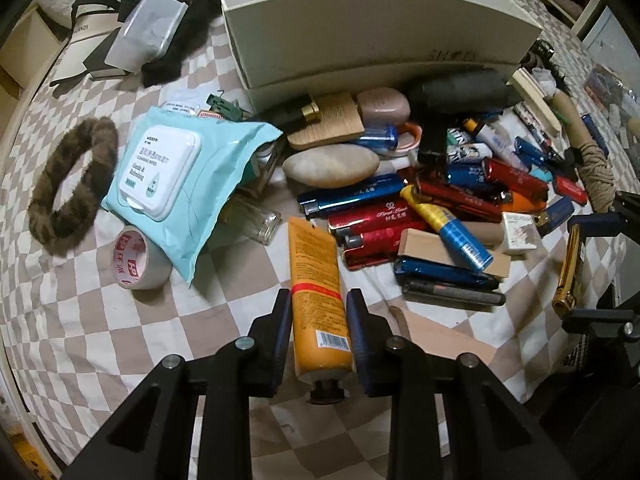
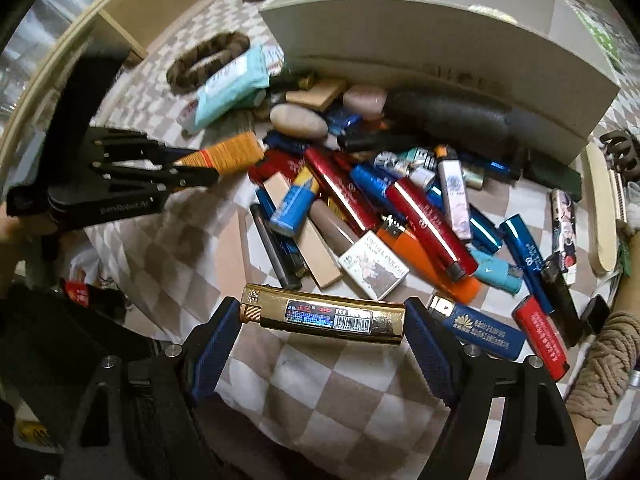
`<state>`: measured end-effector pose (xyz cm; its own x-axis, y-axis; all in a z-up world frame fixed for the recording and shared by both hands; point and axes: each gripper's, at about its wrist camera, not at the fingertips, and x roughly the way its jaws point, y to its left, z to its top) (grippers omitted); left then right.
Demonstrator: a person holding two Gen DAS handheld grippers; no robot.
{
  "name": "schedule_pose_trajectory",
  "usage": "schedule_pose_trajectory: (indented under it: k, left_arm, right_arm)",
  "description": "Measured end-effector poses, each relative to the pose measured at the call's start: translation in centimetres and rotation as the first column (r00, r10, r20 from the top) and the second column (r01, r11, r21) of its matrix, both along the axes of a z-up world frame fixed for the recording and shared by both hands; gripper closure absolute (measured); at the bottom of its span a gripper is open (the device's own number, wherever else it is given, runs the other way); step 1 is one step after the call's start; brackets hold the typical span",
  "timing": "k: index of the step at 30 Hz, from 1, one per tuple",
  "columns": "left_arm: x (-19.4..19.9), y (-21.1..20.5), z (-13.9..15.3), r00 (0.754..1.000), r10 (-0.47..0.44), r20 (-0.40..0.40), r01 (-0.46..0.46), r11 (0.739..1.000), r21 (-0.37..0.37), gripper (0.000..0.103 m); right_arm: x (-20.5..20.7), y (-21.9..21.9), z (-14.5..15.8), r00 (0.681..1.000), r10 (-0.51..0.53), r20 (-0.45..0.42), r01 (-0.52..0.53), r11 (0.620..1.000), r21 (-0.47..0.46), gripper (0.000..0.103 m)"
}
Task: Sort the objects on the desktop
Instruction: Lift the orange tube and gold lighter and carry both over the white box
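Orange tube is clamped between the left gripper pads, cap toward the camera, above the checked cloth. Beyond it lie a wipes pack, tape roll, fur scrunchie and a white box.

From the right wrist, a gold lighter is seen held crosswise, end to end, by the right gripper. A pile of lighters is spread beyond, before the box.

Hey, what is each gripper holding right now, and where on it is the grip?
Left gripper clamps the orange tube across its lower body, near the cap. Right gripper holds the gold lighter lengthwise, one jaw on each end.
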<state>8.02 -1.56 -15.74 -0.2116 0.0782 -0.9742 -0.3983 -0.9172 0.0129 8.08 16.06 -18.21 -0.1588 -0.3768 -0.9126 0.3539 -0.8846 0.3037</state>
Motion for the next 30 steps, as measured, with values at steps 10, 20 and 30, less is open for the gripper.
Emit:
schedule_pose_trajectory:
  k: [10, 20, 30]
  left_arm:
    - [-3.3, 0.5, 0.0, 0.999, 0.016, -0.033, -0.015, 0.999, 0.035, 0.079]
    - [-5.2, -0.3, 2.7, 0.992, 0.046, -0.120, -0.036, 0.996, 0.082, 0.080]
    - [-6.9, 0.1, 8.4, 0.966, 0.092, -0.241, -0.050, 0.983, 0.178, 0.080]
  right_arm:
    - [-0.9, 1.2, 2.9, 0.998, -0.045, -0.047, 0.042, 0.997, -0.068, 0.021]
    - [-1.8, 2.5, 5.9, 0.989, -0.100, -0.105, 0.087, 0.988, -0.126, 0.021]
    - [-3.5, 3.7, 12.2, 0.958, -0.170, -0.231, 0.111, 0.963, -0.246, 0.021]
